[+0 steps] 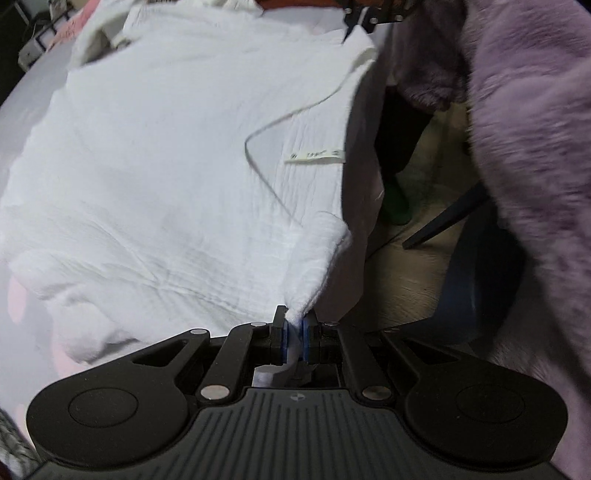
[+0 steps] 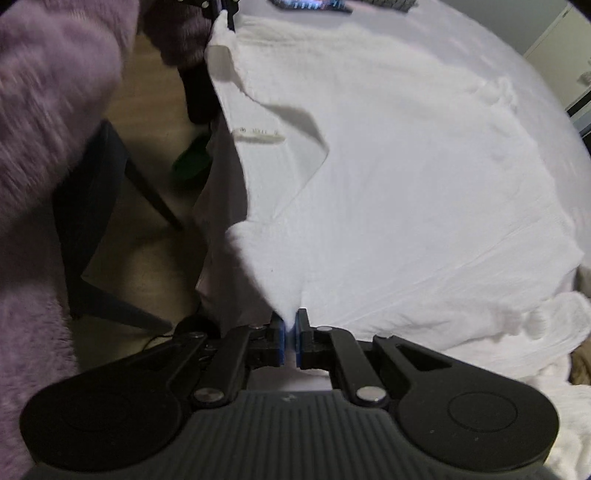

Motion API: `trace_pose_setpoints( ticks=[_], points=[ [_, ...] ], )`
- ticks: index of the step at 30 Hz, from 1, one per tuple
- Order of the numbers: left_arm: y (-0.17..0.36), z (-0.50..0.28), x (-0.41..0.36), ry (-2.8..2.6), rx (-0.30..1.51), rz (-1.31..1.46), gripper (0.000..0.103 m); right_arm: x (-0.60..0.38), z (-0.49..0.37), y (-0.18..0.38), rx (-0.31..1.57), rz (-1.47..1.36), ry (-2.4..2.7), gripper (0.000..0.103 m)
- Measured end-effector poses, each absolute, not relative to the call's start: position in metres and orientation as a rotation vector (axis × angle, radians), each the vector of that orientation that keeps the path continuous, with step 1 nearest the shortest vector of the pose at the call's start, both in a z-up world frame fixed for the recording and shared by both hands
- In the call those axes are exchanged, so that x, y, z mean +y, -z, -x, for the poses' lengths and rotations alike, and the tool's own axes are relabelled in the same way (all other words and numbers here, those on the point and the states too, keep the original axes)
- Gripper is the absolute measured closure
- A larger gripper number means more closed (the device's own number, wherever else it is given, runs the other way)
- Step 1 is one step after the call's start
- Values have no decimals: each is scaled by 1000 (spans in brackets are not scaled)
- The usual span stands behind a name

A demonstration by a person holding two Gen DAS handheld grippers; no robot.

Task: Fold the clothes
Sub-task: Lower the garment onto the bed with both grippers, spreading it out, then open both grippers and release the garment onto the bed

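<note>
A white crinkled shirt (image 1: 166, 166) lies spread on the table, neckline and a pale label (image 1: 316, 158) near the table's edge. My left gripper (image 1: 294, 325) is shut on one shoulder corner of the shirt, cloth bunched between its blue pads. In the right wrist view the same white shirt (image 2: 406, 166) stretches away, its label (image 2: 258, 133) at the left. My right gripper (image 2: 290, 328) is shut on the other shoulder corner. Each gripper shows small at the top of the other's view: the right gripper (image 1: 354, 22), the left gripper (image 2: 221, 11).
A person's fluffy lilac sleeve (image 1: 535, 129) fills the side of both views. Below the table edge are a dark chair (image 2: 96, 192), a beige floor (image 1: 406, 280) and something green (image 2: 192, 158). Other pale cloth (image 1: 99, 33) lies at the far end of the pale table (image 1: 33, 99).
</note>
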State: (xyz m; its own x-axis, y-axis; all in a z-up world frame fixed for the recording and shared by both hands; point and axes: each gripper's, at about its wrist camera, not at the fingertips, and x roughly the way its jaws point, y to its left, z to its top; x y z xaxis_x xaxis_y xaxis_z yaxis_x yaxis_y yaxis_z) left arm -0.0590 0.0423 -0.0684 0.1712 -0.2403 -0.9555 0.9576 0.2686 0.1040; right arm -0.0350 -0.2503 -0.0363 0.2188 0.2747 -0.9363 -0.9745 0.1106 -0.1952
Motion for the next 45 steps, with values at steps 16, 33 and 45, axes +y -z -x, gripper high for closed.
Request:
trace_pose_setpoints(
  ticks=[16, 33, 45],
  points=[
    [64, 51, 54, 928, 1024, -767, 71, -248, 44, 61, 876, 1060, -1078, 64],
    [-14, -30, 105, 740, 934, -474, 59, -249, -14, -26, 738, 799, -747, 47],
    [34, -149, 164, 407, 1104, -294, 76, -181, -72, 11, 756, 860, -534, 60]
  ],
)
